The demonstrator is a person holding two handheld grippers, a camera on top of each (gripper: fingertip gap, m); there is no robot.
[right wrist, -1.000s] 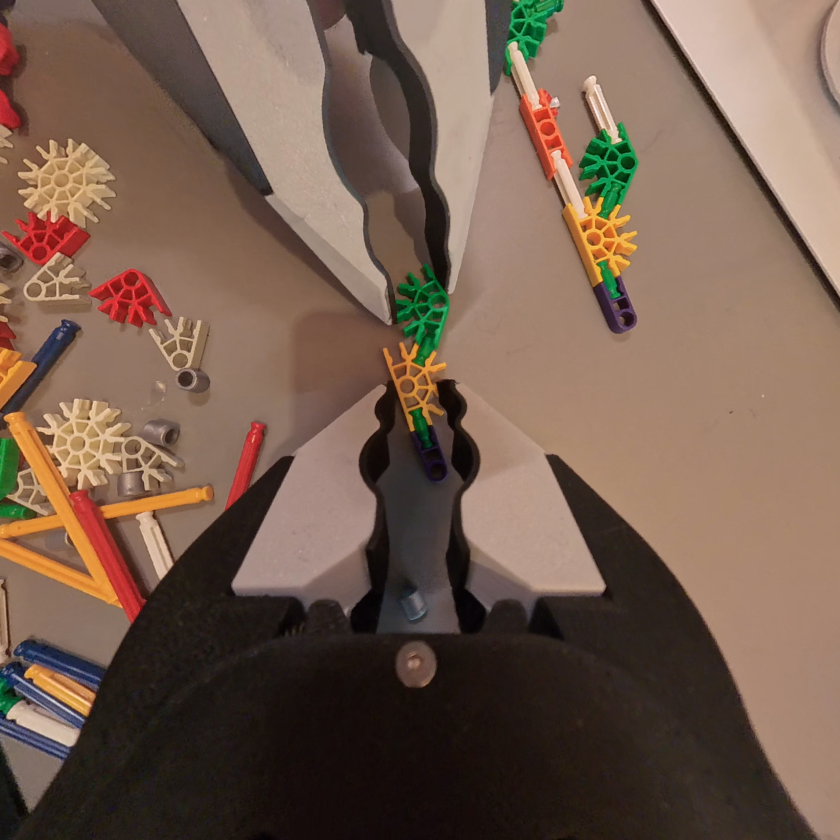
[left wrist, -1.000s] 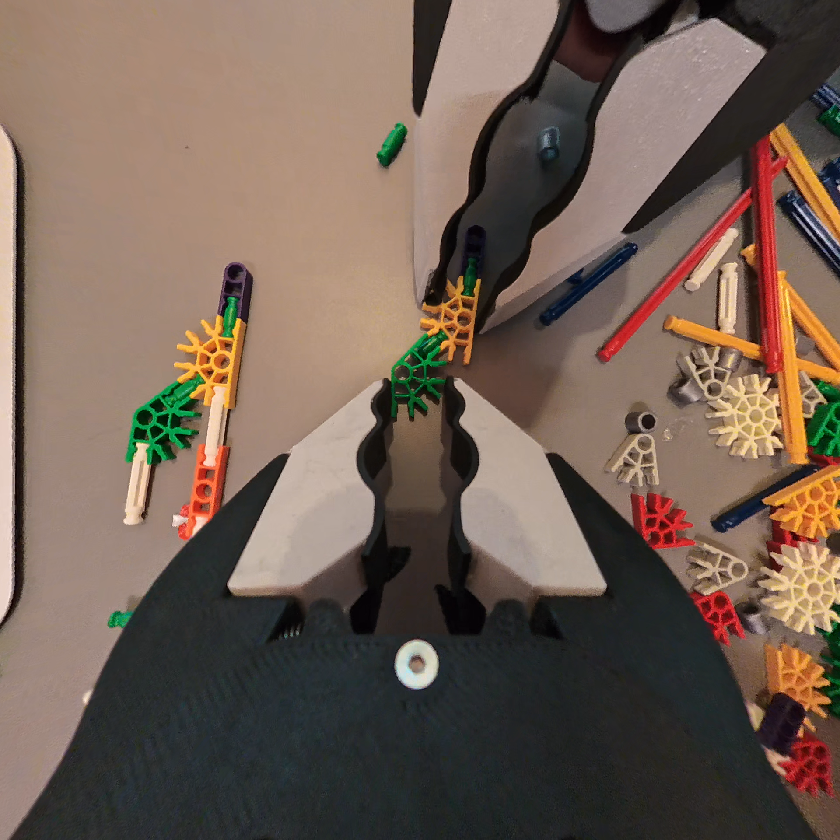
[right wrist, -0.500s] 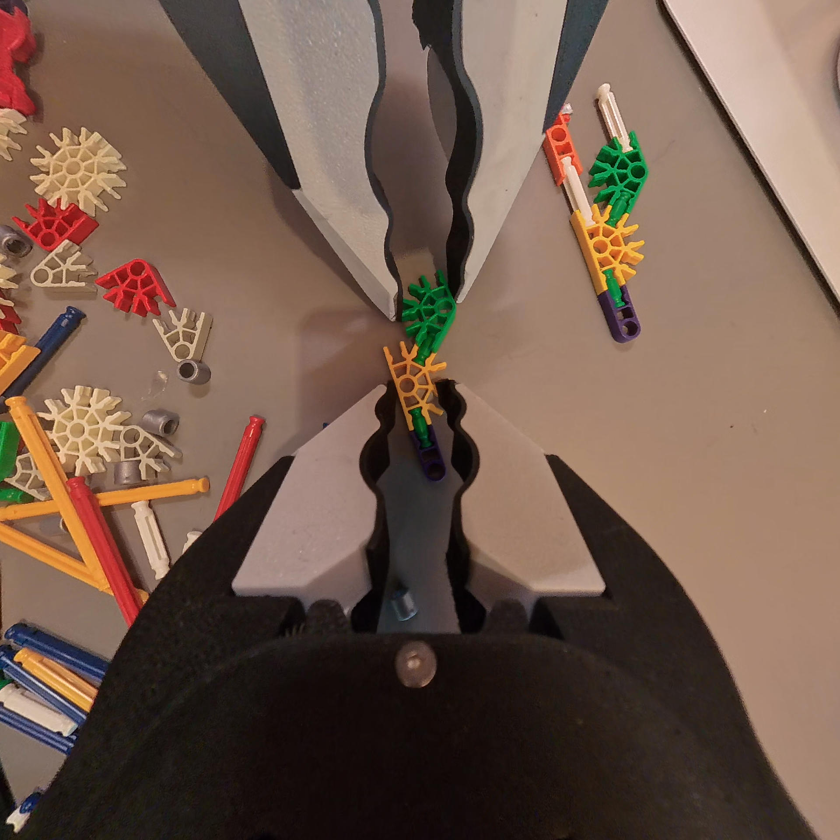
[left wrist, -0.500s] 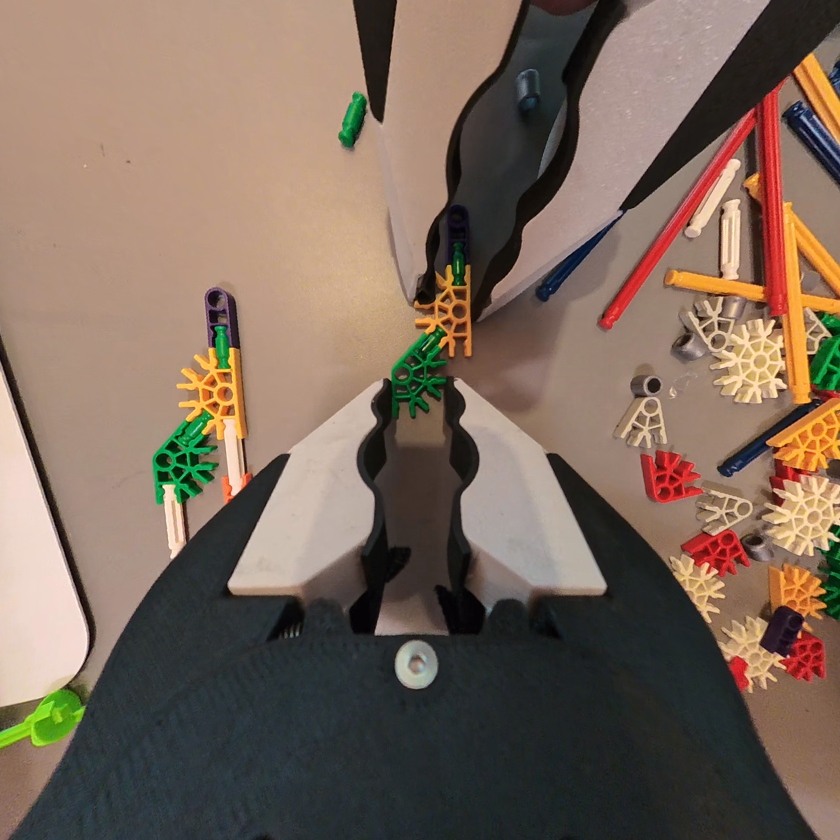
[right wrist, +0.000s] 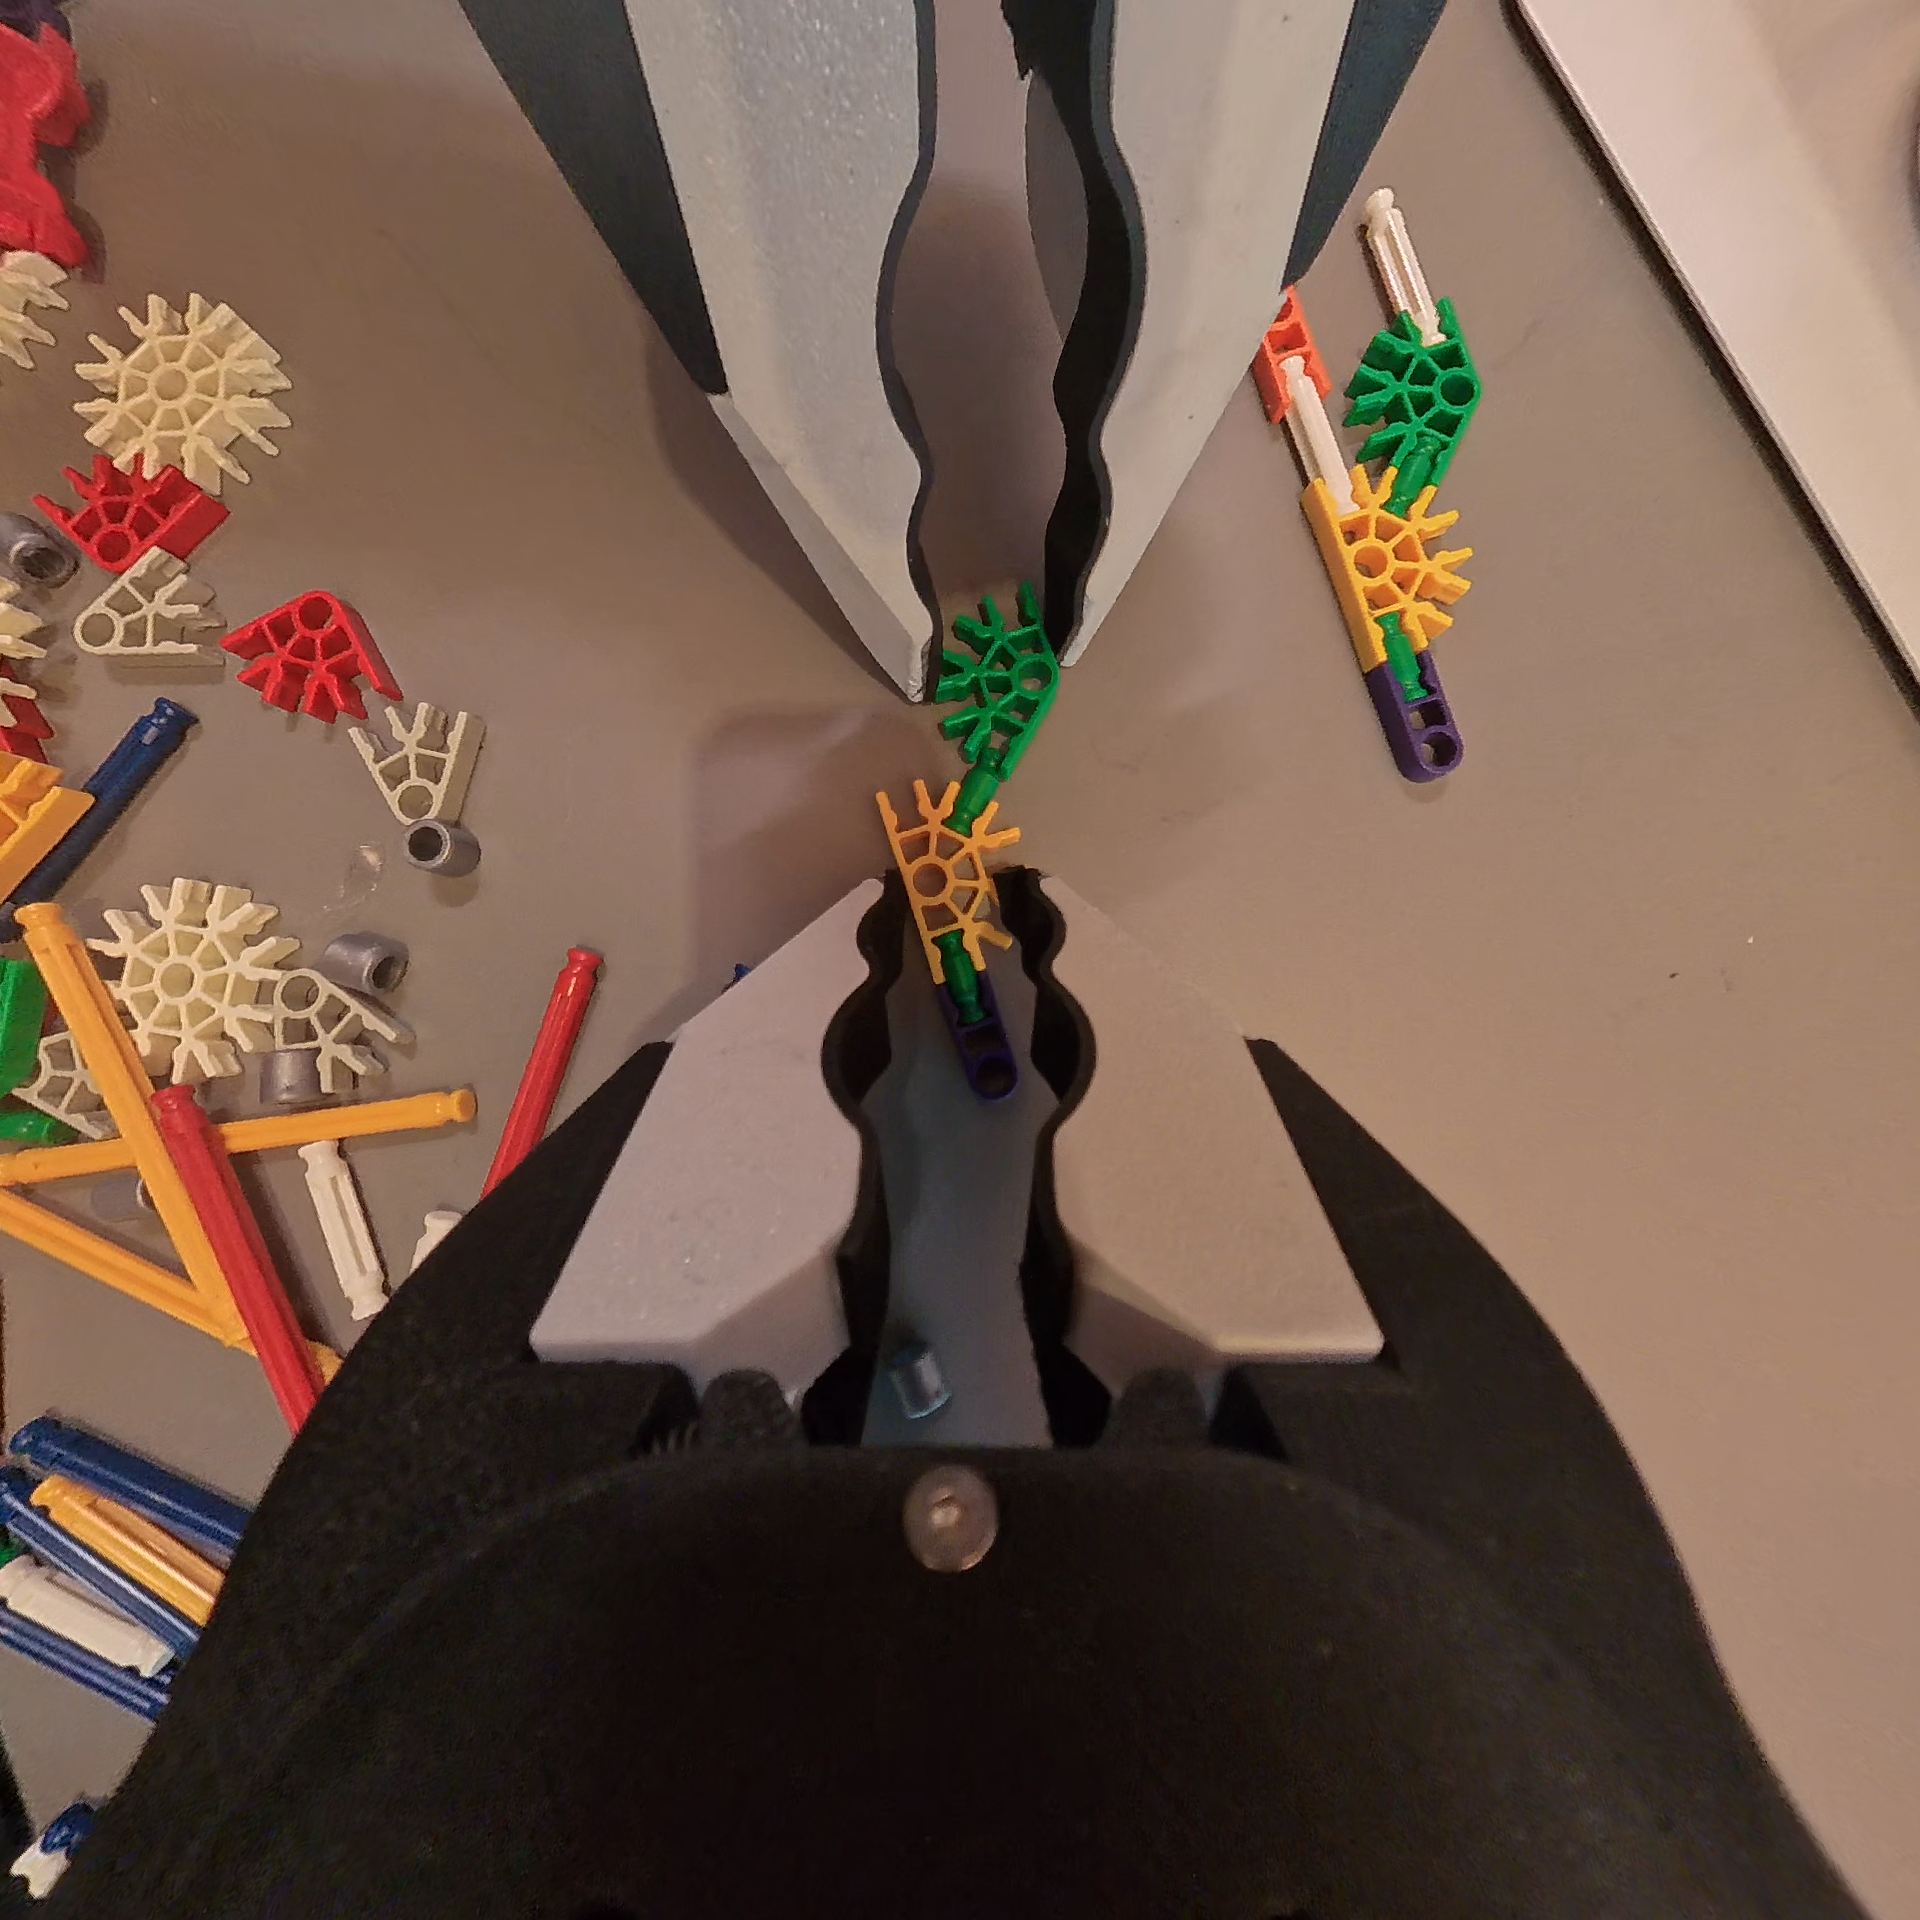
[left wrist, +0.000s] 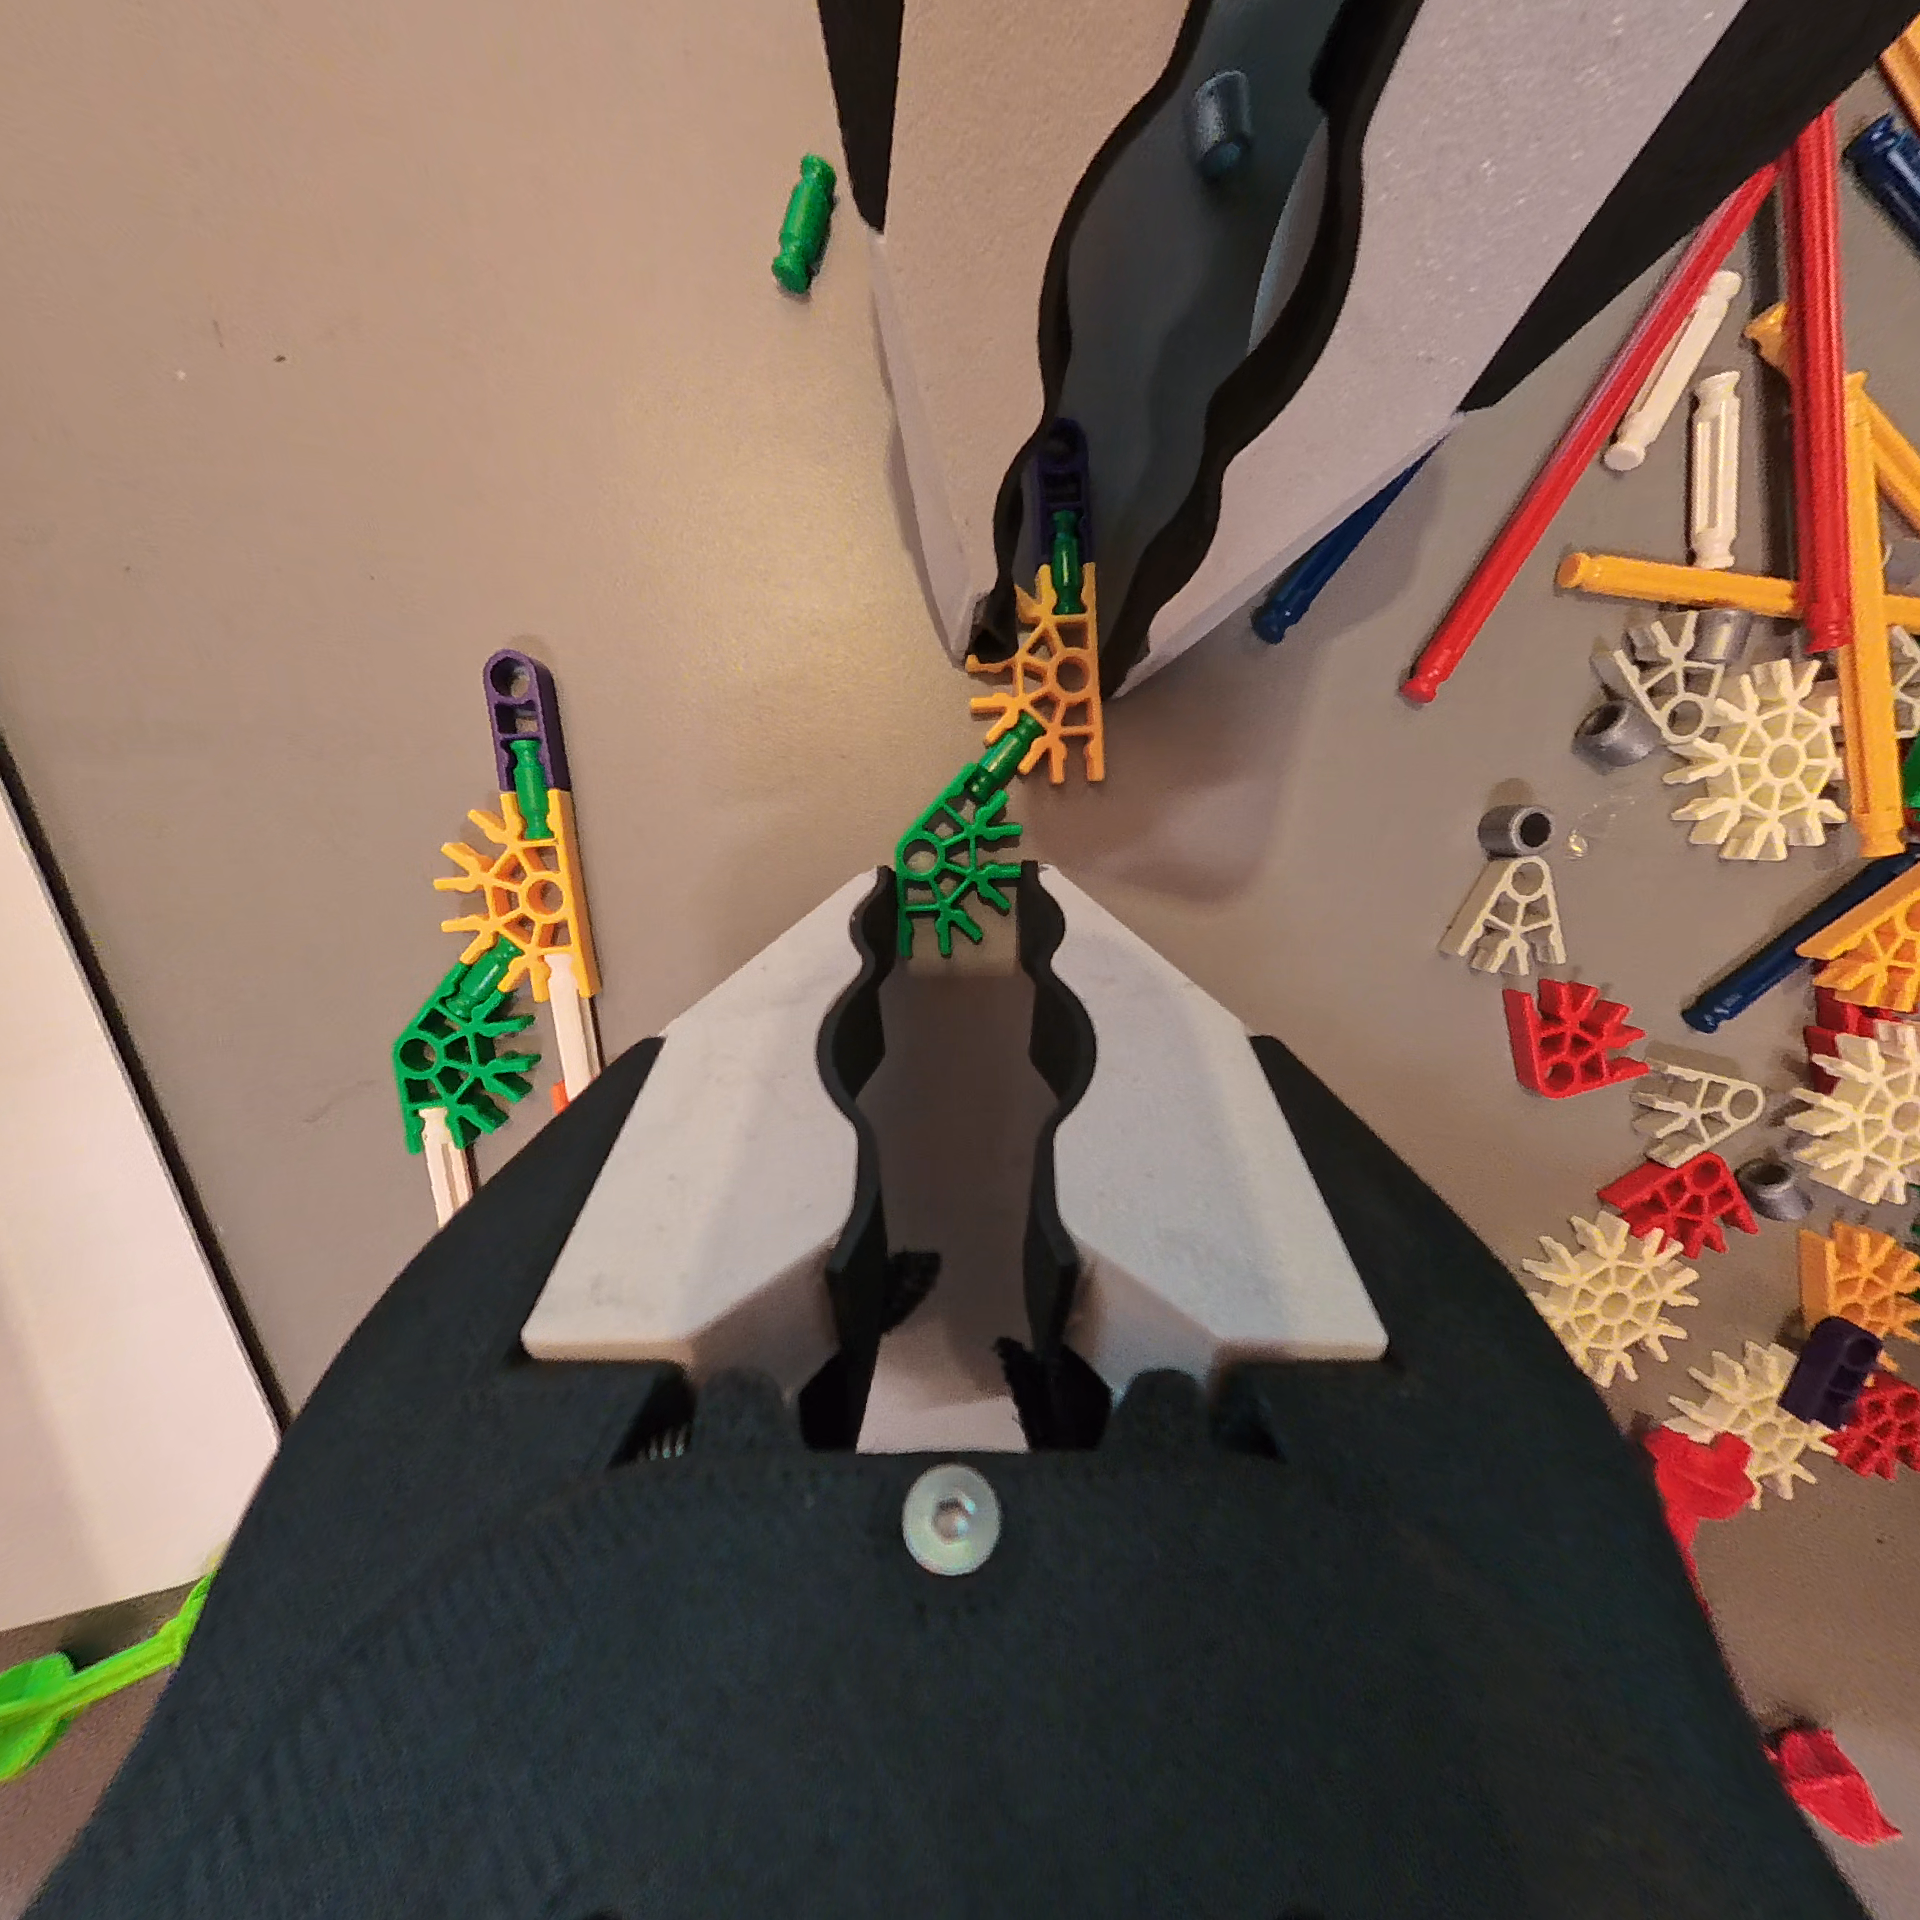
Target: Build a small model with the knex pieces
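Grippers meet over the desk [left wrist: 312, 416]. Left gripper [left wrist: 958, 902] pinches the green connector [left wrist: 951, 868]; right gripper [right wrist: 961, 902] clamps the joined yellow connector [right wrist: 945, 883] and purple piece [right wrist: 982, 1049].

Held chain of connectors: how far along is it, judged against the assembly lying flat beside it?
Done: purple connector, yellow connector and green connector are joined by short green rods, like the lying assembly. In hand: left gripper clamps the green end, right gripper the yellow. Left: the lying one's white rods and orange connector have no match here.
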